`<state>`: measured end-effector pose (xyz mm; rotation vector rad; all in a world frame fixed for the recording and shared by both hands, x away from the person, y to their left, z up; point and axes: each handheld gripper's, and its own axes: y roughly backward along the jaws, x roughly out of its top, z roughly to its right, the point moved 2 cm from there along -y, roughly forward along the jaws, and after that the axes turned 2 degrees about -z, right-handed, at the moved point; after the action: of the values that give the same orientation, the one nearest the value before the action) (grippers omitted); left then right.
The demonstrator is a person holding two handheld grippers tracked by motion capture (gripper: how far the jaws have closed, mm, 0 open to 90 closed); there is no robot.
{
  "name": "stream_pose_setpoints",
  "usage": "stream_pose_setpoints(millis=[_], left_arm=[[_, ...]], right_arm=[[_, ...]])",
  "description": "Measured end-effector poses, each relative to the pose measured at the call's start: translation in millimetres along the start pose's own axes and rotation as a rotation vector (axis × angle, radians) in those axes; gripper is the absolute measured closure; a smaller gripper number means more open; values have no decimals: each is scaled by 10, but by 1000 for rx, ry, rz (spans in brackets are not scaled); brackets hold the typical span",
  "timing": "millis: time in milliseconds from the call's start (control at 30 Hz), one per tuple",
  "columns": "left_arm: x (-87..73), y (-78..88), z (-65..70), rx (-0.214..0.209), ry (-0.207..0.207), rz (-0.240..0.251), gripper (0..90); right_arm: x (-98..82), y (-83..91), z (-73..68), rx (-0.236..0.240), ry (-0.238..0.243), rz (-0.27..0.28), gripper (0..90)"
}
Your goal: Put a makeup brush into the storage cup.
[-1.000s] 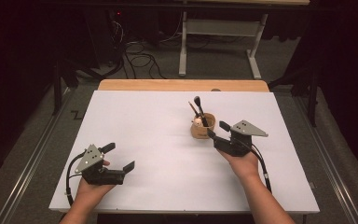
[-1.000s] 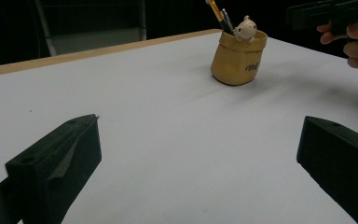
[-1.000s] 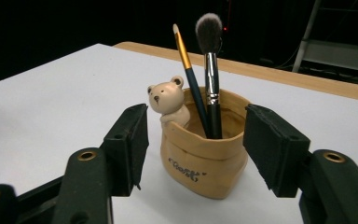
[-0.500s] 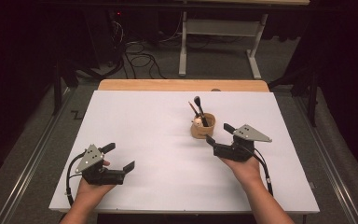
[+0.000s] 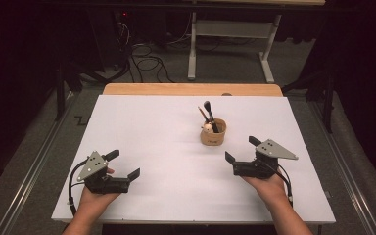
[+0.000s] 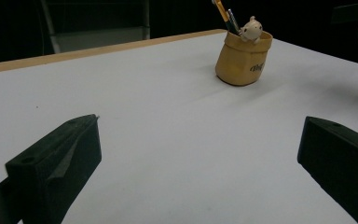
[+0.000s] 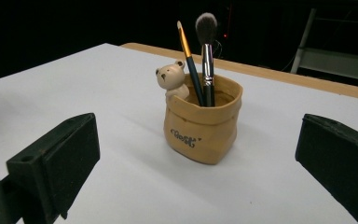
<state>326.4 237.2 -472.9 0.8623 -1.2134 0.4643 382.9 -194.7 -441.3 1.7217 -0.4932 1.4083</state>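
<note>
I hold a two-jaw gripper in each hand over a white table (image 5: 152,127). My right gripper (image 5: 240,152) sits near the table's right side, just short of a small tan holder (image 5: 213,133) shaped like a sack. Its jaws have just been opening and now stand wide apart with nothing between them; the pads touch nothing. In the right gripper view the holder (image 7: 201,126) stands upright on the table between and beyond my two black jaws, clear of both. A little cream bear figure (image 7: 171,79) peeks over its rim. Two brushes stand inside: a thin brush with a yellow ferrule (image 7: 189,60) and a fuller makeup brush with a dark, pale-tipped head (image 7: 206,42), both leaning slightly.

My left gripper (image 5: 122,164) rests near the table's front left corner, well apart from the holder. Its jaws are also spread wide and empty. In the left gripper view the holder (image 6: 242,58) stands far off toward the upper right.
</note>
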Motion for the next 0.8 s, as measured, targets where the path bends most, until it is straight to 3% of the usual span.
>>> stream_pose_setpoints(millis=[533, 800], left_arm=[[-9, -2, 66, 11, 13, -3, 4], [-19, -40, 85, 15, 7, -19, 4]], right_arm=[[-239, 492, 91, -41, 19, 49, 4], [-384, 555, 211, -60, -28, 44, 4]])
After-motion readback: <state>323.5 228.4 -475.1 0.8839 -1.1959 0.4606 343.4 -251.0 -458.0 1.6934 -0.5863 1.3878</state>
